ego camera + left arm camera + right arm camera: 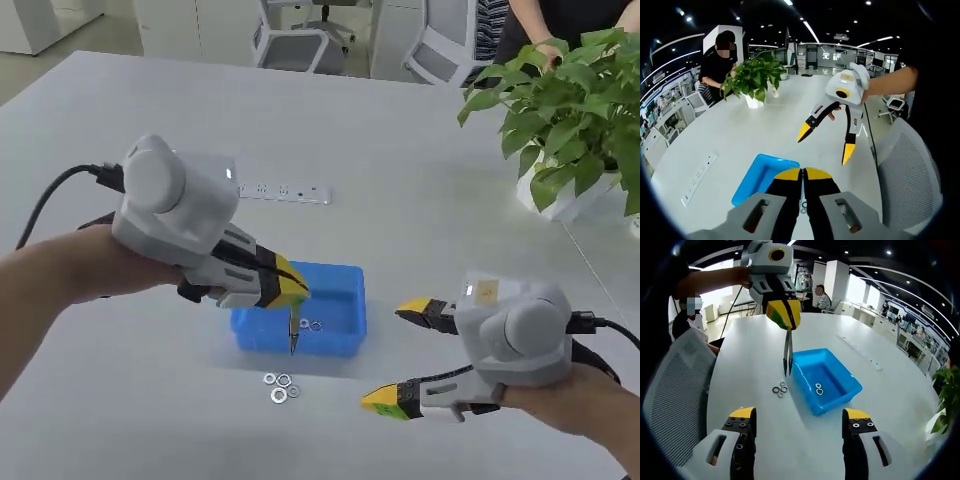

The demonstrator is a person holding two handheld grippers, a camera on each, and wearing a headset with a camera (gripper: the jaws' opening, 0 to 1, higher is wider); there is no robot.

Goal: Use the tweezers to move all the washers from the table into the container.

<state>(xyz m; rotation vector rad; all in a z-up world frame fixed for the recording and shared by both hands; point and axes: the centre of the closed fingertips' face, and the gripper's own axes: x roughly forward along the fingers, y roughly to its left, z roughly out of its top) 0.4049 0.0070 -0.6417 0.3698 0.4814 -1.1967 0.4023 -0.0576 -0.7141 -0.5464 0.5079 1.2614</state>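
The left tongs [290, 287] are clenched on the tweezers [293, 330], which are held upright with their tips just over the near wall of the blue container [345, 335]. The right tongs [392, 355] are spread wide and carry nothing. A small cluster of washers [281, 387] is seen on the tabletop [160, 430] just at 6 o'clock of the container. The tweezer tips are best lowered onto one washer at the cluster's edge and pinched across its rim gently, so that it is not flicked away.
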